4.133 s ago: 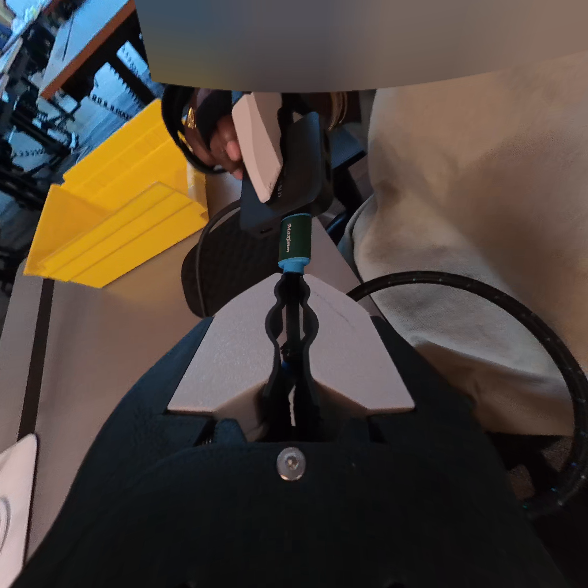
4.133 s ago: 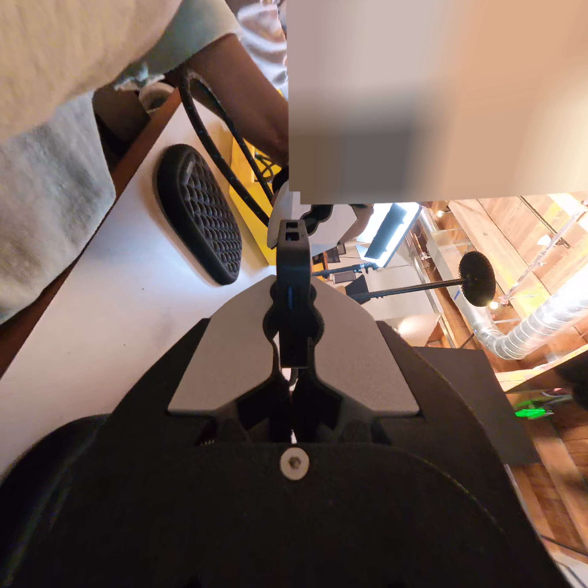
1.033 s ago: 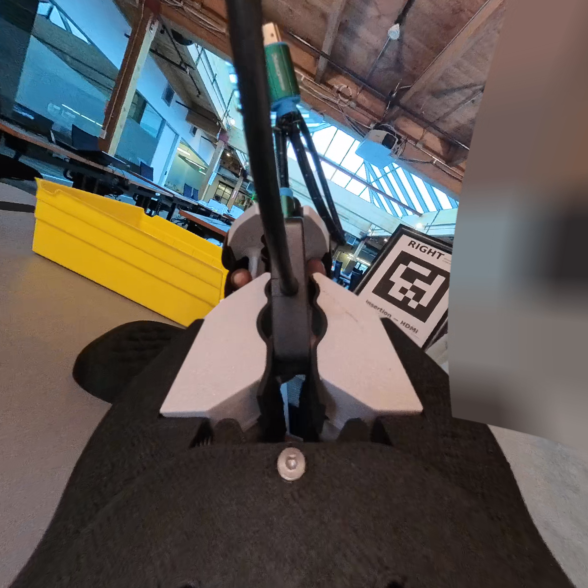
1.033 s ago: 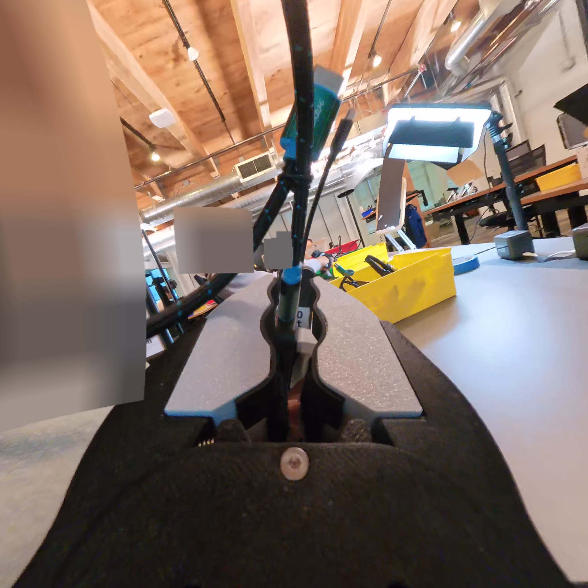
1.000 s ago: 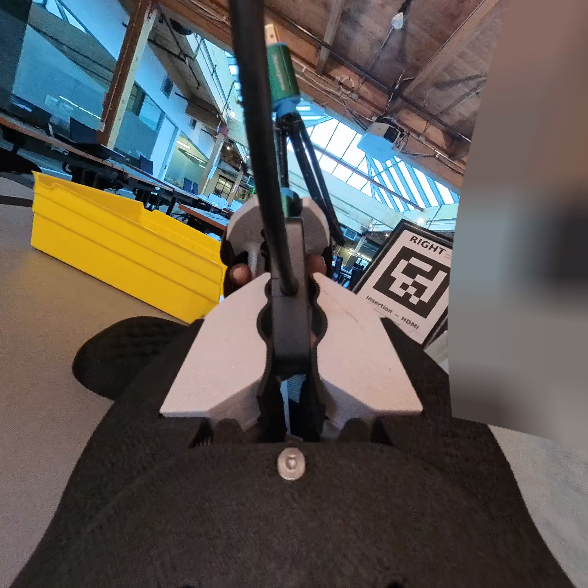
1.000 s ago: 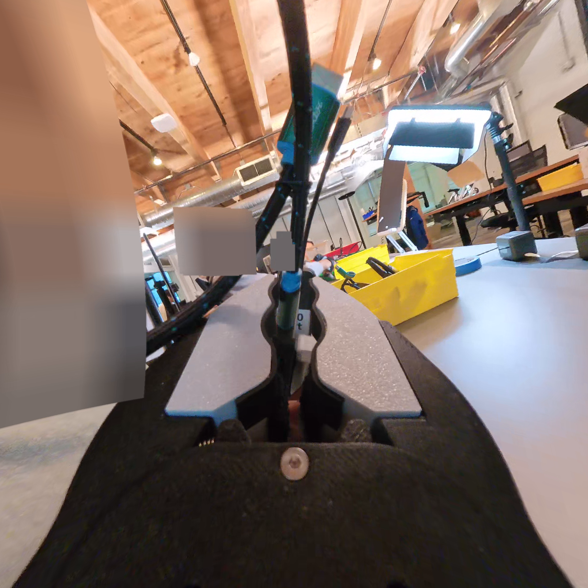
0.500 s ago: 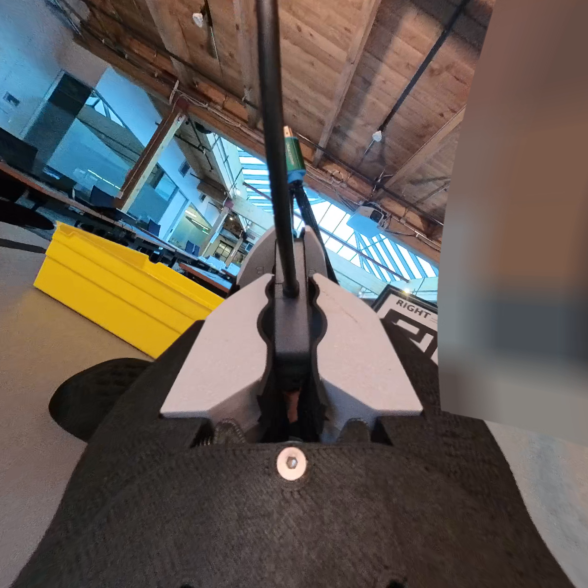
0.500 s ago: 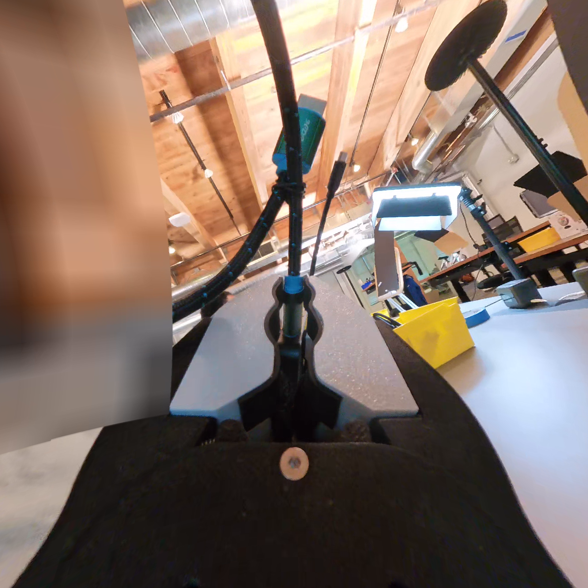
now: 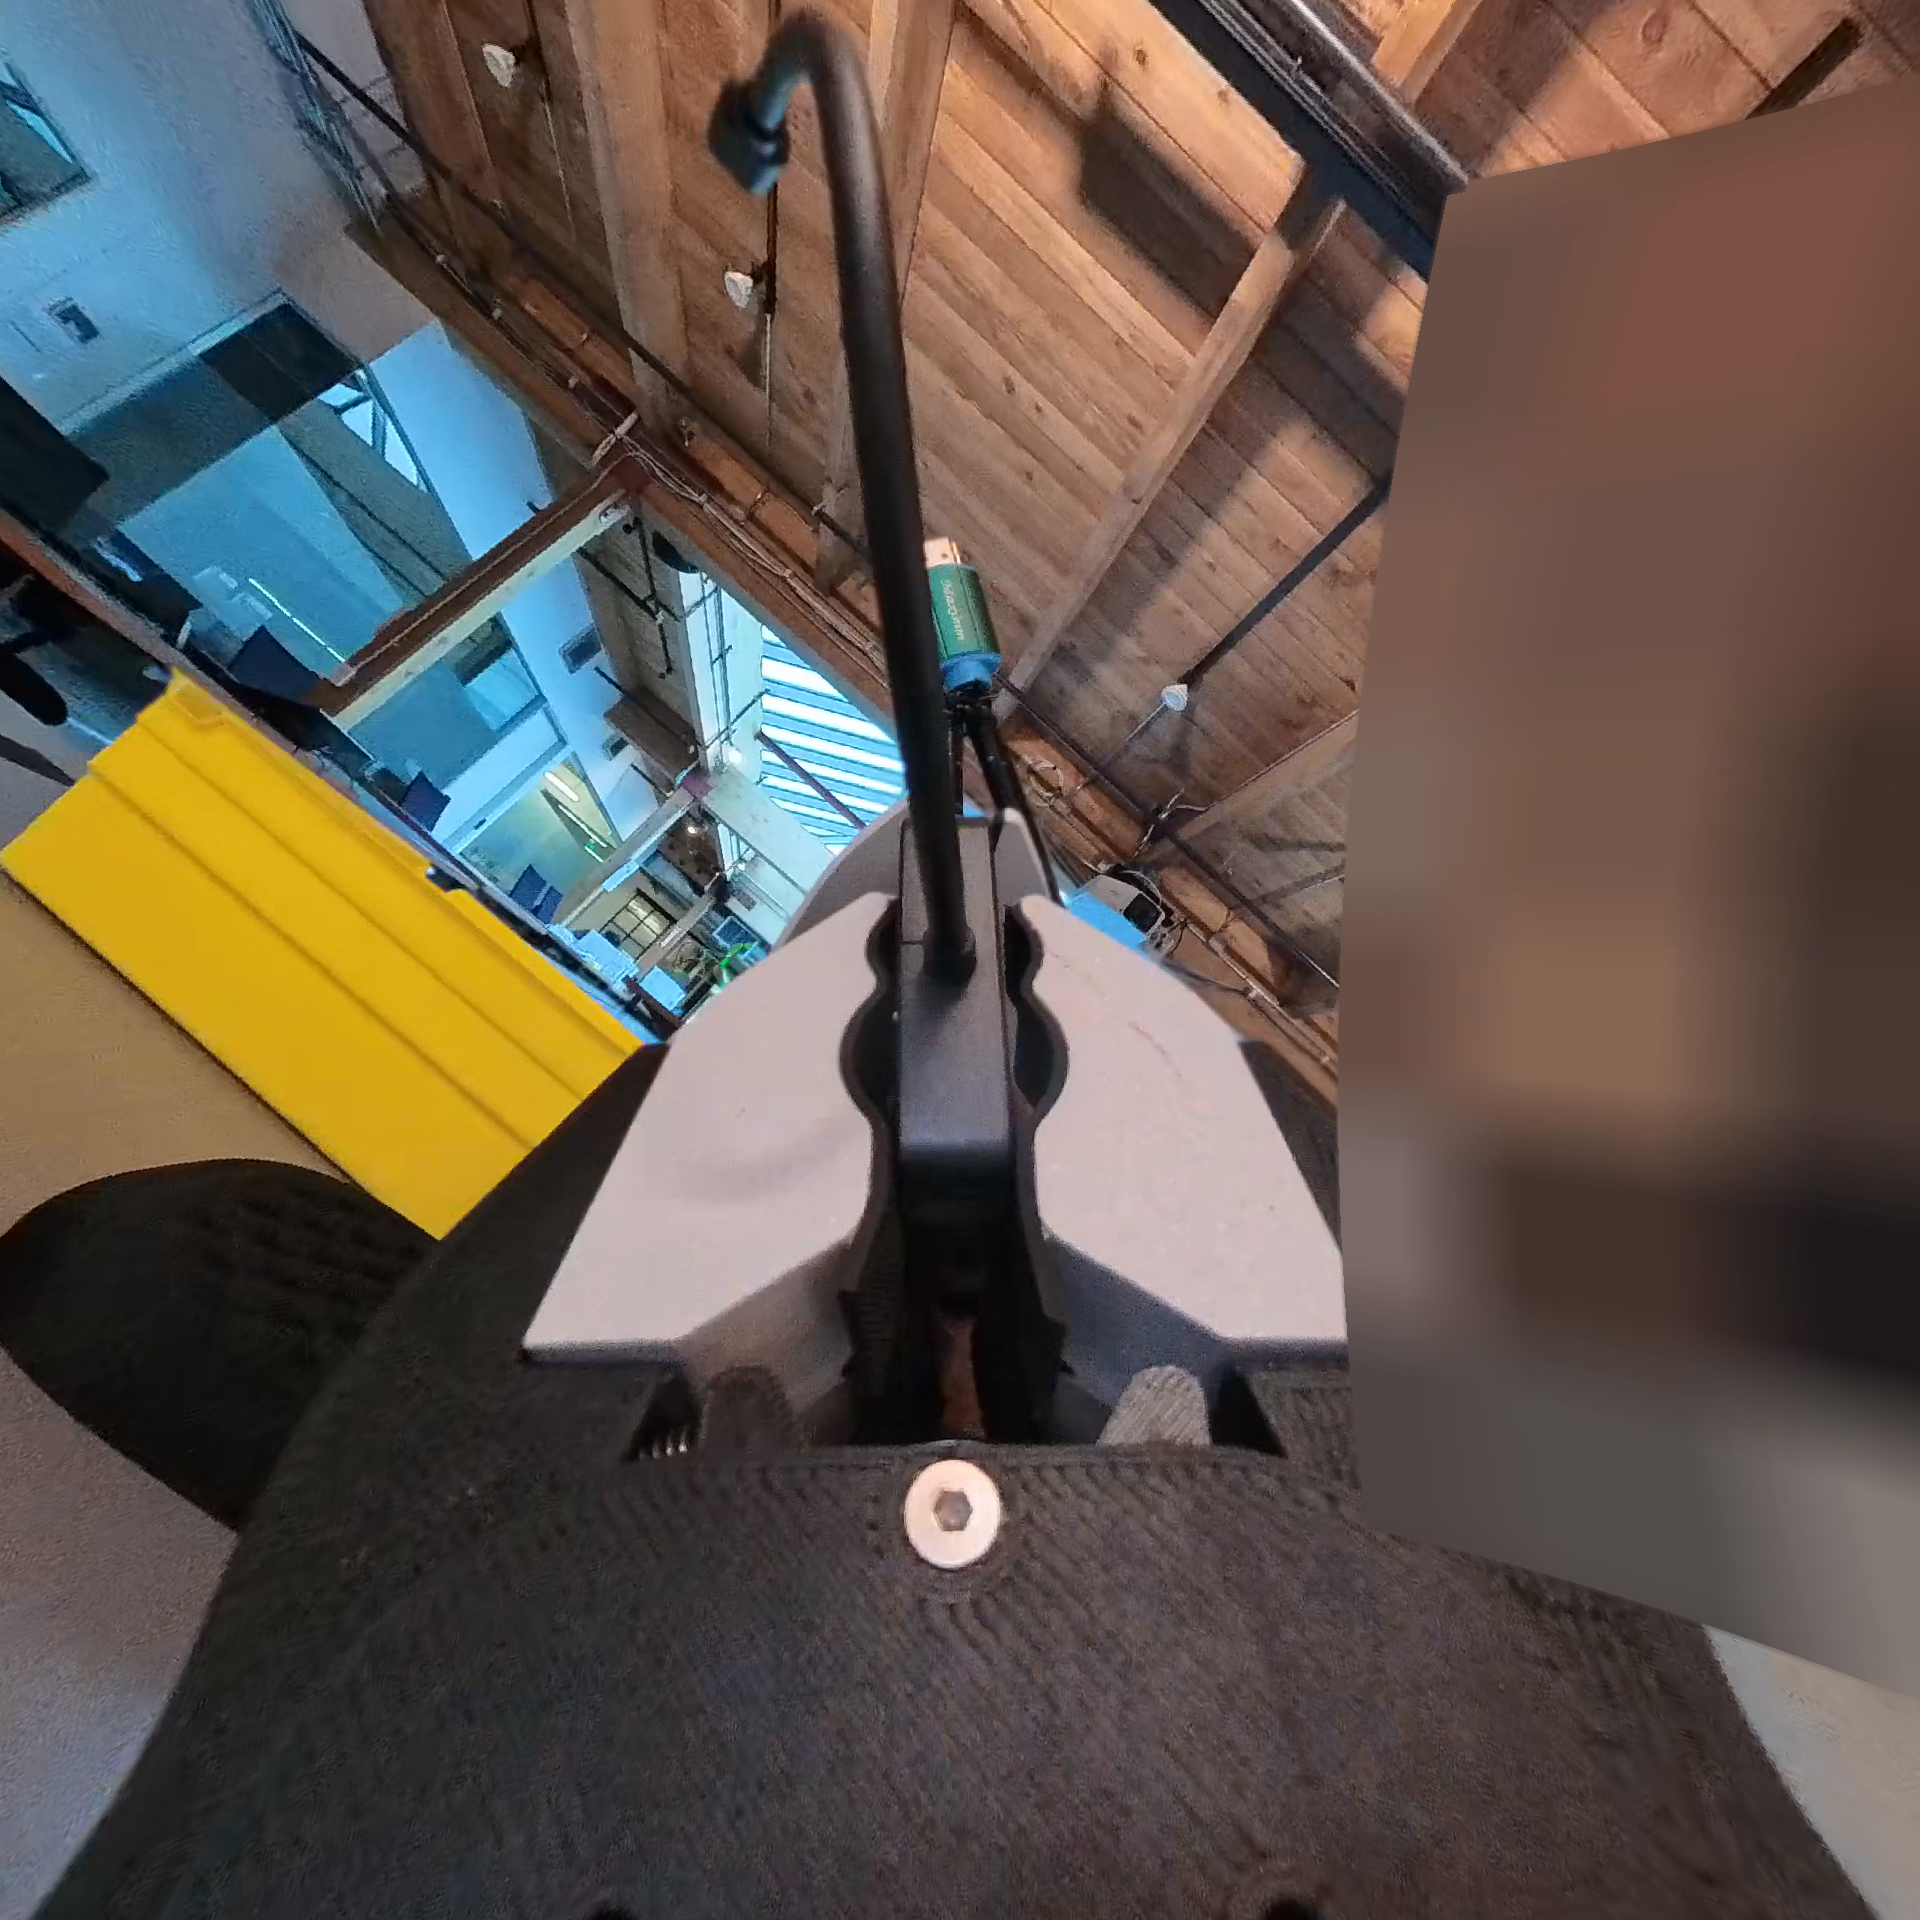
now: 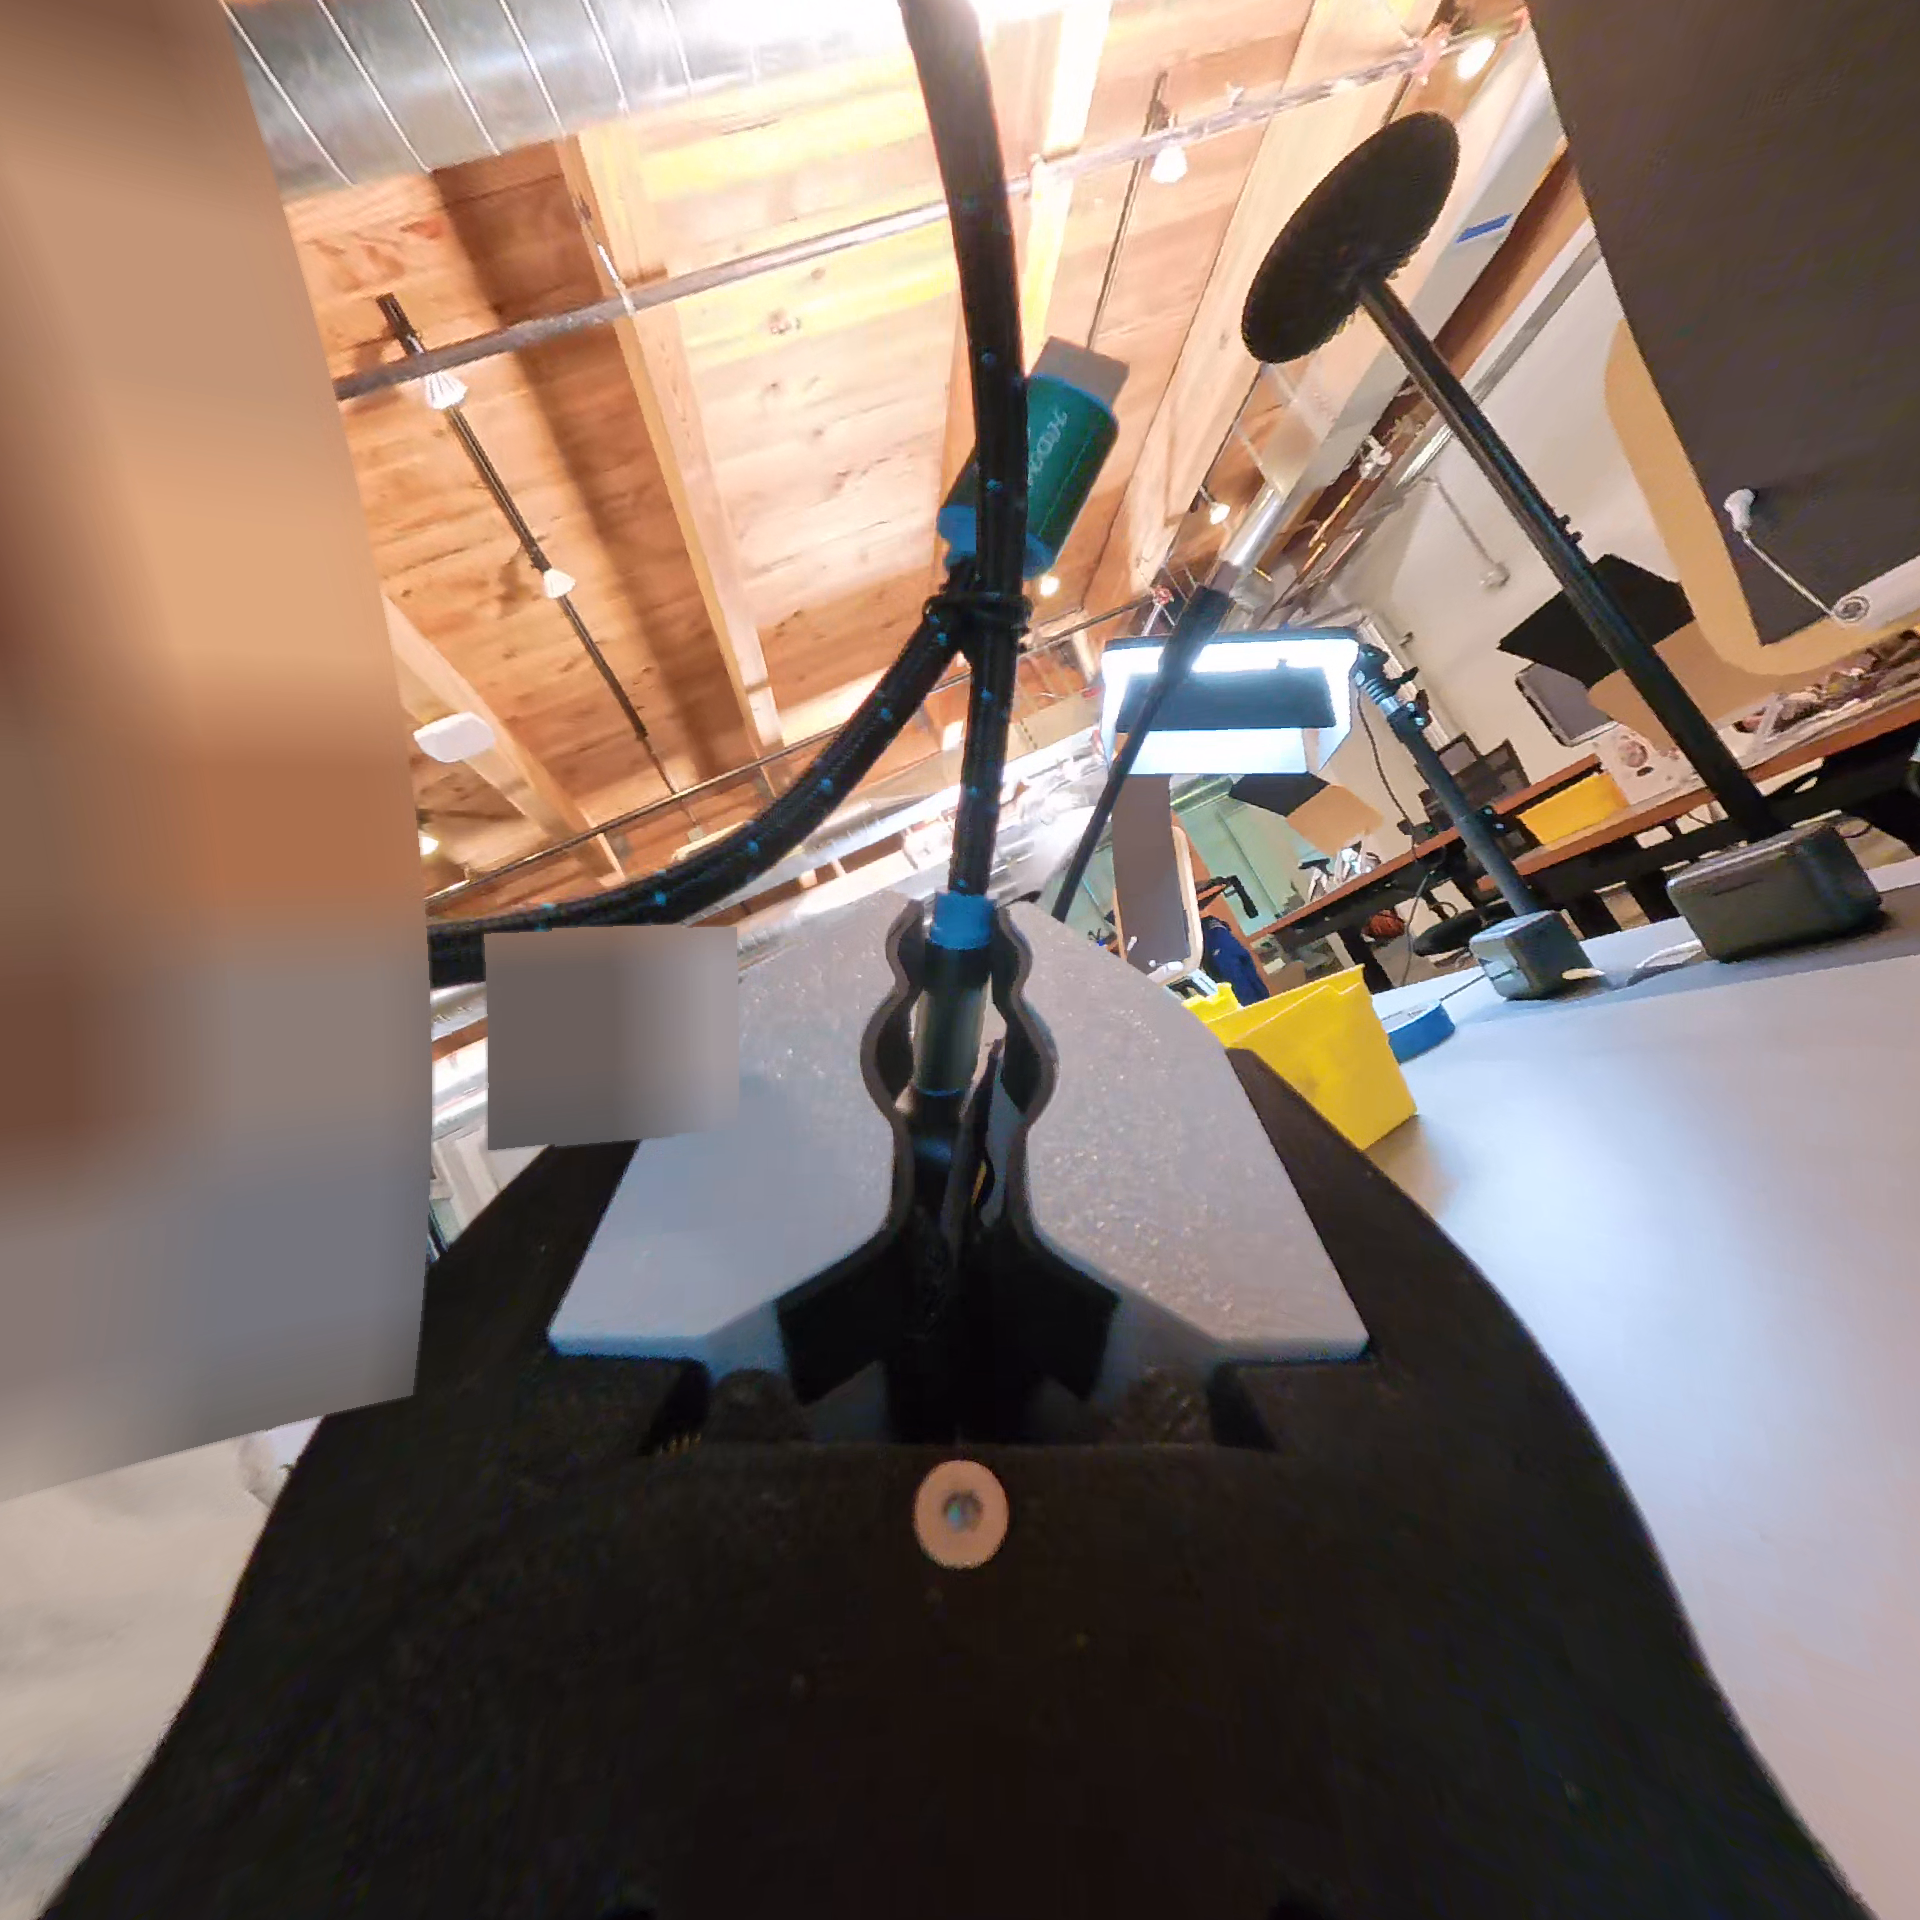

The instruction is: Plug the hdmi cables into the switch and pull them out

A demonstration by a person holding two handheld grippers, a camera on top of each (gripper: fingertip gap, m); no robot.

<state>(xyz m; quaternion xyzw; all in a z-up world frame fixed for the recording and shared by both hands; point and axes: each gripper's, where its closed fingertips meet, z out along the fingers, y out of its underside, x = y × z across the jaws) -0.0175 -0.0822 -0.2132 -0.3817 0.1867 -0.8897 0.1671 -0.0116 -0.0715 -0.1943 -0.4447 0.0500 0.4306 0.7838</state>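
Both grippers tilt up off the desk (image 10: 1662,1195): the left gripper (image 9: 951,997) pinches the black switch (image 9: 951,1081), the right gripper (image 10: 956,997) clamps a braided HDMI cable's plug (image 10: 948,997).

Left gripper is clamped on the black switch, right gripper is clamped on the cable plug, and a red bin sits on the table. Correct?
Not quite: the bin is yellow, not red, as the left wrist view shows. The left gripper does clamp the switch, and the right gripper the cable plug.
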